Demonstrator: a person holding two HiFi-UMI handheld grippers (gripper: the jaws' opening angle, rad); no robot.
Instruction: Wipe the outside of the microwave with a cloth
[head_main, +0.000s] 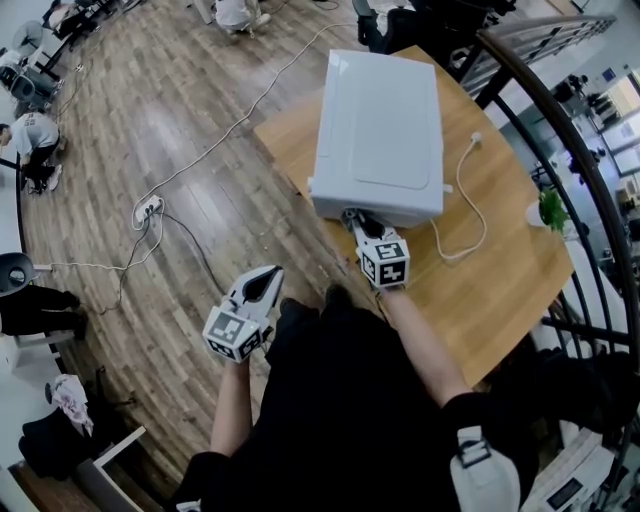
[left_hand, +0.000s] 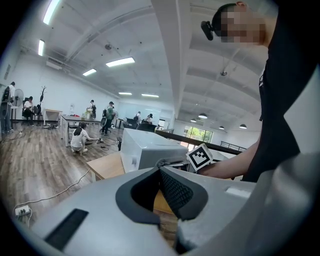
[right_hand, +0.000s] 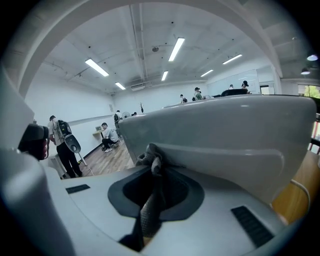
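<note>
The white microwave (head_main: 380, 120) stands on a wooden table (head_main: 500, 290). My right gripper (head_main: 355, 222) is at its near side, shut on a grey cloth (head_main: 351, 214) that it presses against the lower edge. In the right gripper view the cloth (right_hand: 150, 160) is bunched between the jaws of the right gripper (right_hand: 152, 167), touching the microwave (right_hand: 225, 130). My left gripper (head_main: 263, 283) hangs over the floor to the left of the table, jaws together and holding nothing. From the left gripper (left_hand: 160, 176) the microwave (left_hand: 150, 150) shows ahead.
A white power cable (head_main: 470, 200) loops across the table to the right of the microwave. A power strip (head_main: 148, 208) and cords lie on the wood floor at the left. A dark railing (head_main: 560, 100) and a small plant (head_main: 552, 210) lie beyond the table's right side.
</note>
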